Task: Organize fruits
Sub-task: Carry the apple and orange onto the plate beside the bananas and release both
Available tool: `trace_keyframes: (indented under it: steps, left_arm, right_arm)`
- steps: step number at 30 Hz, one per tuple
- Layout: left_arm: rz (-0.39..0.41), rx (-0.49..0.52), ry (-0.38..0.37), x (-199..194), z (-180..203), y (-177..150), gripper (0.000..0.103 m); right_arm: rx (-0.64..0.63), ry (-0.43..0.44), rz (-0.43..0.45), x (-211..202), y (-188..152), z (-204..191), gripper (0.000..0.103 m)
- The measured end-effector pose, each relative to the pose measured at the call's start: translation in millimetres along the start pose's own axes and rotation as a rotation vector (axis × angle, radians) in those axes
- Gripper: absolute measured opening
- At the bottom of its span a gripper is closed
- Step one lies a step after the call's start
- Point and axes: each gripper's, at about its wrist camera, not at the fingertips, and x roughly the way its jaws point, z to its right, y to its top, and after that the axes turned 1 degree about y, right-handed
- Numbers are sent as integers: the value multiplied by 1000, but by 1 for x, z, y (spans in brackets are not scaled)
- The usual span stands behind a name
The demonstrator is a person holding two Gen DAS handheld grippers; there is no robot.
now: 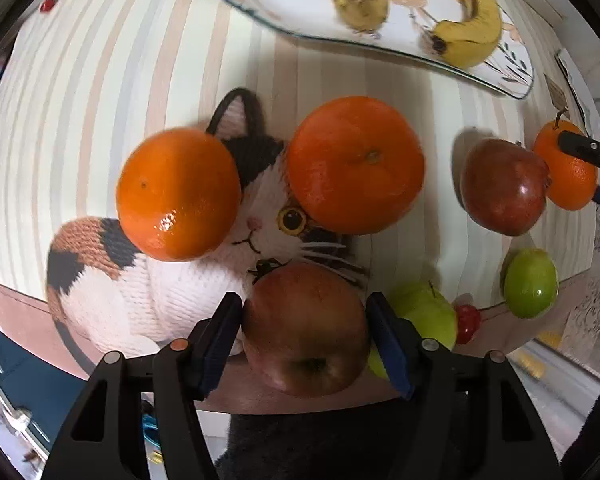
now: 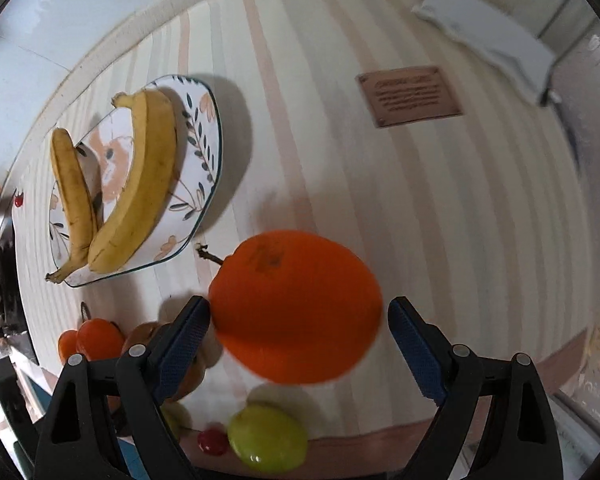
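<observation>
In the left wrist view my left gripper [image 1: 305, 322] is shut on a reddish apple [image 1: 306, 330], both pads touching its sides. Beyond it two oranges [image 1: 178, 194] [image 1: 356, 164] lie on a knitted cat mat [image 1: 148, 292]. A dark red apple [image 1: 502, 186], a stemmed orange [image 1: 568, 168] and two green apples [image 1: 531, 283] [image 1: 428, 314] lie to the right. In the right wrist view my right gripper [image 2: 298, 332] is open around that stemmed orange [image 2: 296, 306]; the left pad touches it, the right pad stands apart. A patterned plate [image 2: 198, 136] holds two bananas [image 2: 138, 188].
The striped tablecloth [image 2: 380, 200] carries a brown label [image 2: 410, 94] and a white folded cloth [image 2: 488, 40] at the far right. A small red cherry-like piece [image 2: 212, 440] and a green apple [image 2: 266, 438] lie near the front edge. The plate also shows in the left wrist view [image 1: 260, 4].
</observation>
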Motion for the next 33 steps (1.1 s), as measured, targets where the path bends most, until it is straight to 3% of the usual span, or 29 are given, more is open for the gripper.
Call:
trace_keyframes:
  steps: [2,5,9,13,16,26,33]
  left_arm:
    - [-3,-14,-9,3,-1,-1,63]
    - [0,-24,-10,4,-2,-2,62]
    - [25,-28,11,3,1,-7,62]
    - [63,-62,42,-8,-30,4,61]
    - [51,-105,0,-7,-46,7,62]
    - [18,-101,1,3,-53,22,62]
    - [48,-80,32,3,-41,14,61]
  right_arm:
    - [-6,9,-35,13,4,-3,91]
    - [-16,14,9,12,0,-2,90]
    - [-24,20,-2,11,-13,1,90]
    - [-51,19,-37,9,-37,7,90]
    - [-71,15,-56,11,-54,9,90]
    - [-42,36,-17,7,-63,16,91]
    - [-27,44,31,3,-62,29,90]
